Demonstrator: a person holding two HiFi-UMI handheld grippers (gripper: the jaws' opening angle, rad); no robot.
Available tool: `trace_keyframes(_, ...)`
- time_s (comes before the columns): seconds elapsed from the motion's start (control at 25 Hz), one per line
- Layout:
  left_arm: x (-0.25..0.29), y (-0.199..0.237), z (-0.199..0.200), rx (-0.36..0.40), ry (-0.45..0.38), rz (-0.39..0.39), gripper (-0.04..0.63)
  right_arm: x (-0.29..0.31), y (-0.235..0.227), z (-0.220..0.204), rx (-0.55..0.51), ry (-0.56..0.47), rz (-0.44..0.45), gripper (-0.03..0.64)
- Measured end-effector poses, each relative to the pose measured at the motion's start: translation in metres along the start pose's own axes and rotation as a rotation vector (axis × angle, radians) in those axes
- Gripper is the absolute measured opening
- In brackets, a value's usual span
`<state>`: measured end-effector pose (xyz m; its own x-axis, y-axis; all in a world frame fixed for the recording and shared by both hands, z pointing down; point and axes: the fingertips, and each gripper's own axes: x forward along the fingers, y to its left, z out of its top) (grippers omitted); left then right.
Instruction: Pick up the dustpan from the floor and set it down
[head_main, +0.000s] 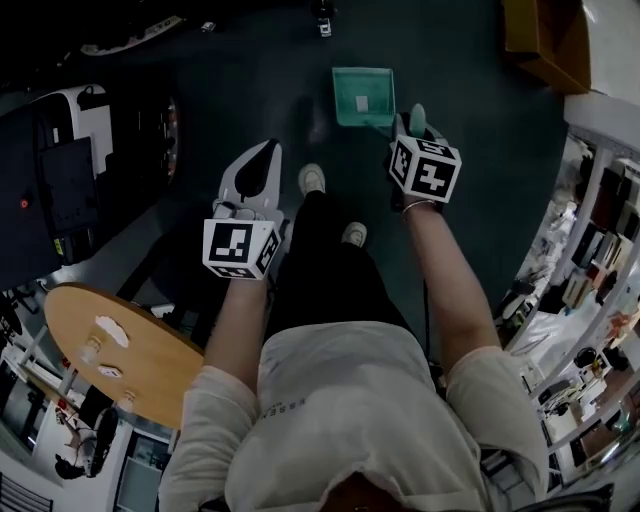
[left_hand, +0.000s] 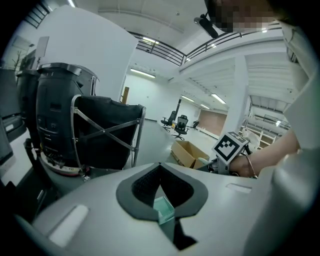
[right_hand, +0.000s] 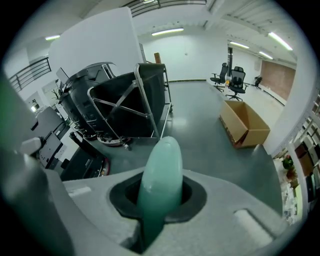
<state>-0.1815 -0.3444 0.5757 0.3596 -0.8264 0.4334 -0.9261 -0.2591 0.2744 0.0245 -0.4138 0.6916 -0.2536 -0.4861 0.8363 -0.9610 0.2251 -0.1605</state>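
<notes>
The right gripper (right_hand: 158, 212) has its grey jaws clamped on the dustpan's handle (right_hand: 161, 172), a smooth, pale green plastic rod with a rounded end that sticks out past the dark pads. In the head view the dustpan (head_main: 363, 96) hangs on the far side of this gripper and a little to its left. It is a flat square scoop of the same green, with its open tray facing up, low over the dark floor (head_main: 250, 80). Whether it touches the floor cannot be told. Its long axis runs from the handle at the gripper away to the scoop's far edge, so setting it down looks like a matter of lowering the right hand. The left gripper (head_main: 264, 160), white and tapered, has its jaws together on nothing; it is well left of the dustpan and nearer the person's shoes (head_main: 312, 178). A cardboard box (right_hand: 245, 122) lies at the far right
</notes>
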Motion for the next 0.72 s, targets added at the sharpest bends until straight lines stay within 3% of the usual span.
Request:
trace_keyframes(0.24,0.006,0.012,-0.019,0.000,0.021,0.006,0.017,0.026,-0.008,-0.025,0.043,0.030,-0.038,0.025)
trace_keyframes(0.56,0.018,0.001,-0.015,-0.008,0.006,0.020,0.017,0.022,-0.016,-0.033,0.079,0.021,-0.045,0.048)
trace_keyframes(0.64,0.018,-0.006,-0.011,-0.008,-0.003,0.011,0.017,0.020,-0.015,-0.034,0.069,0.022,-0.033,0.115)
trace_keyframes(0.72,0.016,-0.015,-0.011,-0.010,-0.002,-0.003,0.017,0.017,-0.014,-0.036,0.054,0.019,-0.027,0.233)
